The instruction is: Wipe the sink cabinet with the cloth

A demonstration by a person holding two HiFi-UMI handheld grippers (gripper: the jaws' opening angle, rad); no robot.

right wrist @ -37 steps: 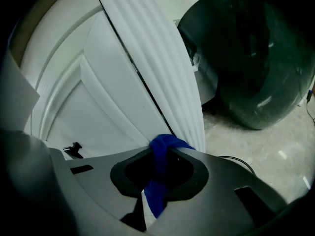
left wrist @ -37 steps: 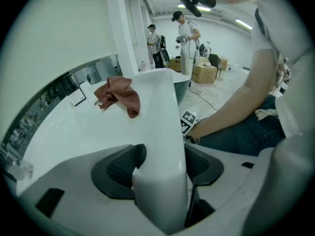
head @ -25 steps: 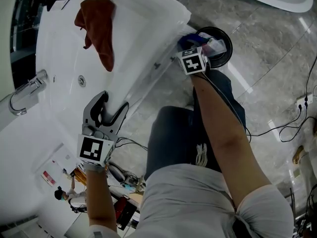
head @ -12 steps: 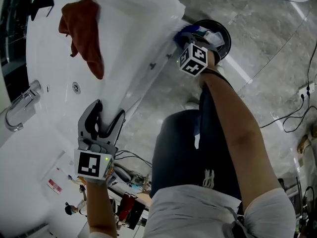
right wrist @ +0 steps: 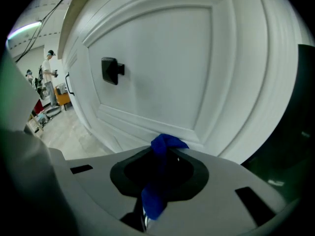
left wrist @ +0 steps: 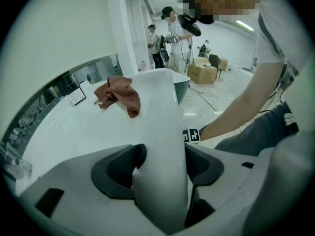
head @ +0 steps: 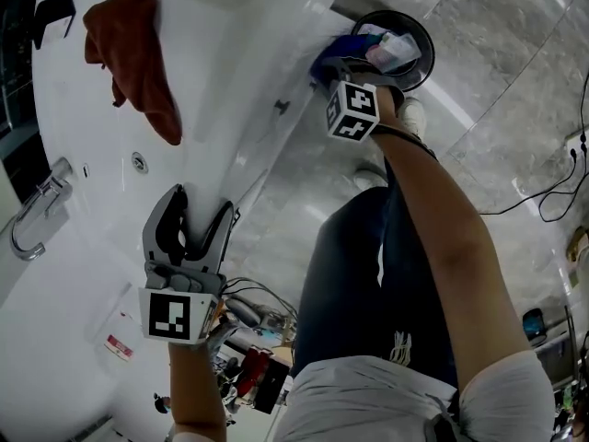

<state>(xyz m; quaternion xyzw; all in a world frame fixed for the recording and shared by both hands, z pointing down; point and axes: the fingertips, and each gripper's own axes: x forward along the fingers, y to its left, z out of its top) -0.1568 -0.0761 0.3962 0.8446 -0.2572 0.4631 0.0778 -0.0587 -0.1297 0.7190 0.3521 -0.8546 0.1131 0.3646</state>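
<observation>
A blue cloth [head: 336,55] is bunched in my right gripper [head: 333,70], which is shut on it and presses it against the white sink cabinet door [right wrist: 162,68]. In the right gripper view the blue cloth [right wrist: 160,173] hangs between the jaws of the right gripper [right wrist: 162,168], just below the door's raised panel. A black knob [right wrist: 112,71] sits on the door's left. My left gripper [head: 198,208] stands open, its jaws astride the white counter rim [left wrist: 162,132]. In its own view the left gripper [left wrist: 160,163] has the rim filling the gap.
A reddish-brown rag [head: 129,53] lies on the white sink top [head: 212,81] at the far side. A chrome faucet [head: 32,219] is at the left. A round black bin [head: 398,49] stands on the grey floor beside the cabinet. Cables [head: 543,191] run at right.
My right gripper has slid the blue cloth a little lower along the cabinet front. The left gripper stays on the rim. The head view has shifted.
</observation>
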